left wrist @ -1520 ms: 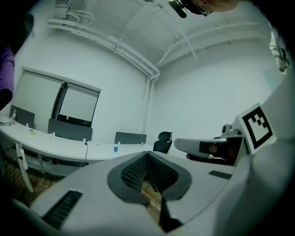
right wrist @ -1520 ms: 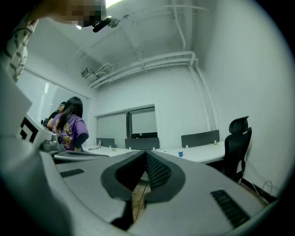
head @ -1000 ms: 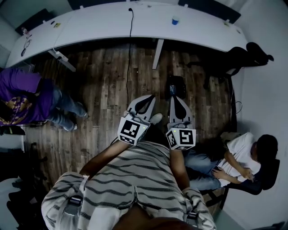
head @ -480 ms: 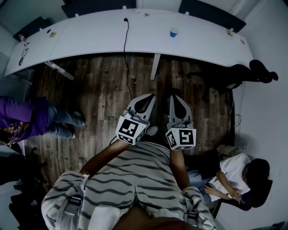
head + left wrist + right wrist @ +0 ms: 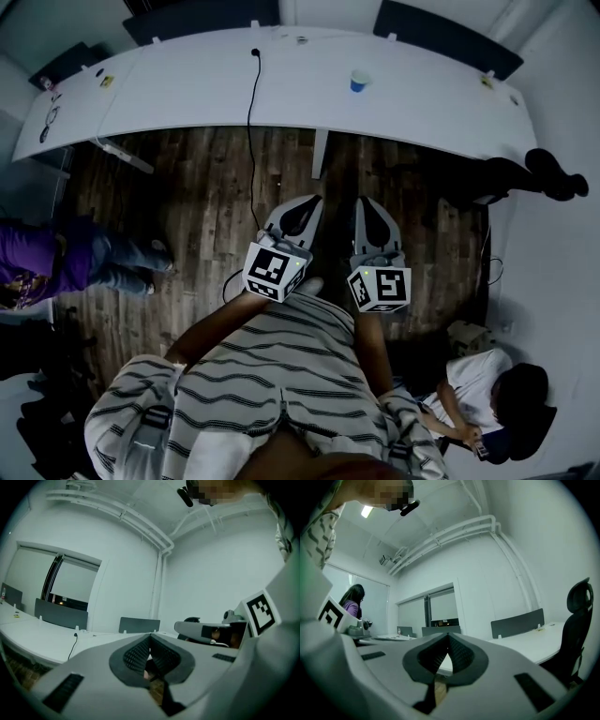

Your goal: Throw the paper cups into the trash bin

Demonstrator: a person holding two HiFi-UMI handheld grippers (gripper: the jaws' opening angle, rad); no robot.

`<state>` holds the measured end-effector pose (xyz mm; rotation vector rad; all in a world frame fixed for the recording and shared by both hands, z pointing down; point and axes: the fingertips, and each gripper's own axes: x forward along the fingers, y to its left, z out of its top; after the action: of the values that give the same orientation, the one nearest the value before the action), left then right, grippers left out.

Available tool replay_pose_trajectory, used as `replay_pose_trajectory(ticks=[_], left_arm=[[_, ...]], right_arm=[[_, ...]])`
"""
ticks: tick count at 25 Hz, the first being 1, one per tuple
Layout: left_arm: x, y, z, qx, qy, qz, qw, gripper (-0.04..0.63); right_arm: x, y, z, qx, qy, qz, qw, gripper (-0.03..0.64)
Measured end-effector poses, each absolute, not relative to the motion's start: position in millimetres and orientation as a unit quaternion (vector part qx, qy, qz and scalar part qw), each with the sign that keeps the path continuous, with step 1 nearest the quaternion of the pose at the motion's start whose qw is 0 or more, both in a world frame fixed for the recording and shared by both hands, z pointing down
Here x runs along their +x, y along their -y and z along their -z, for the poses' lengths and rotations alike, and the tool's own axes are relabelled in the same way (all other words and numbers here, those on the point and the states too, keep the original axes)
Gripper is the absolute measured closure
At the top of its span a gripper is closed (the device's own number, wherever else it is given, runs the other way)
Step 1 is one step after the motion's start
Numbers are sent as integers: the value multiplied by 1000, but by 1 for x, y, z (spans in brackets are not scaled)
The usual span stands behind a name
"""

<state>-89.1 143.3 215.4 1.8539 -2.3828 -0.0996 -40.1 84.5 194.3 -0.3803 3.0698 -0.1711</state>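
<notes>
Blue-and-white, the paper cup (image 5: 359, 82) is being seen standing upright on the long white table (image 5: 169, 89), at about twelve o'clock in the head view and well apart from both grippers. A black cable (image 5: 250, 103) is being run across the tabletop at eleven o'clock and down over its near edge towards the wooden floor (image 5: 206, 187). The left gripper (image 5: 302, 214) and the right gripper (image 5: 369, 217) are being held side by side near the centre, above the floor, both being pointed towards twelve o'clock. In the left gripper view the jaws are being pressed together at their tips, with nothing pinched between them. In the right gripper view the tips are likewise being shown meeting, with nothing held. A person in purple (image 5: 47, 267) is being seen at nine o'clock, and a seated person in a white top (image 5: 473, 380) at four o'clock. A black chair (image 5: 553, 173) is being seen at two o'clock, by the table's right end.
</notes>
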Motion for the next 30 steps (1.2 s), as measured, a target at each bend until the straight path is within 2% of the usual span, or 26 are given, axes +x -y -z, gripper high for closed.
replay_pose_trajectory(ticks=[12,30], left_arm=[[-120,-112,-226,599,796,36,80,571],[-248,8,-210,638,766,33,79,571]], right_arm=[[-70,-57,-206,-115,-991,74,9,606],[-170,39,-202,-191,-979,67,1,606]])
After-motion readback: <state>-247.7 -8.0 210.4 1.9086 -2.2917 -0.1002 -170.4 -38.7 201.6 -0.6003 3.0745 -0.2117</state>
